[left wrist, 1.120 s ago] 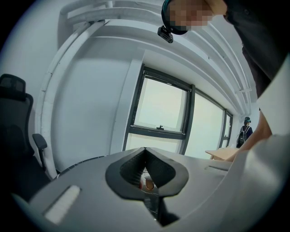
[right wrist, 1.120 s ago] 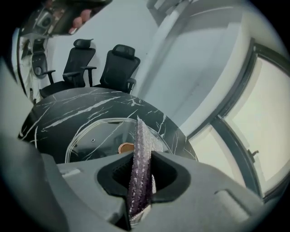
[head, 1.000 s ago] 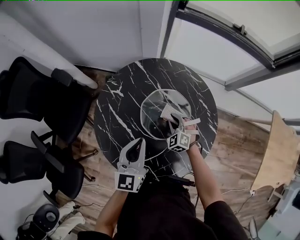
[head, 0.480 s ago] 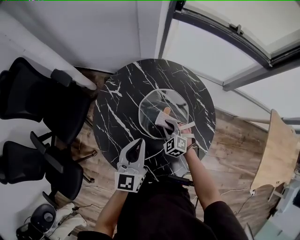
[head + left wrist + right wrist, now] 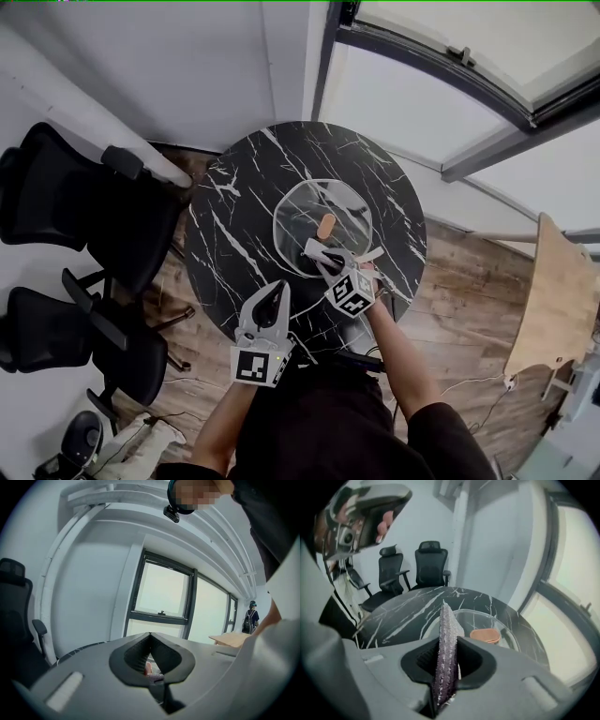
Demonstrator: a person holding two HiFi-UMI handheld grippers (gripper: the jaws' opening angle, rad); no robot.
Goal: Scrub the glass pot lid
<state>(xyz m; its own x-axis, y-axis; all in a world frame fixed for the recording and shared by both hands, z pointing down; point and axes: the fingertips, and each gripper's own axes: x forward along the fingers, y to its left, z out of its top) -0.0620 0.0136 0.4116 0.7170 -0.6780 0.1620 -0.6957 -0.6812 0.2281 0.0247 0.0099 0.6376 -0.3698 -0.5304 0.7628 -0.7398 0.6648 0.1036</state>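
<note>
The glass pot lid (image 5: 295, 220) lies flat in the middle of the round black marble table (image 5: 225, 234), its tan handle (image 5: 325, 225) uncovered. My right gripper (image 5: 339, 256) hovers over the lid's near rim, shut on a purple scrub pad (image 5: 446, 648) that stands on edge between its fingers. In the right gripper view the lid (image 5: 497, 620) and handle (image 5: 485, 635) sit just beyond the pad. My left gripper (image 5: 275, 292) is held over the table's near edge, left of the lid, with its jaws closed tip to tip (image 5: 151, 656) and holding nothing.
Two black office chairs (image 5: 66, 187) stand left of the table. Windows (image 5: 450, 84) run behind it. A light wooden table (image 5: 553, 291) stands at the right. Bags and cables lie on the wood floor (image 5: 112, 441) at lower left.
My right gripper has drawn the scrub pad back toward me, from over the lid's handle to its near rim; the handle now shows. The left gripper has stayed put.
</note>
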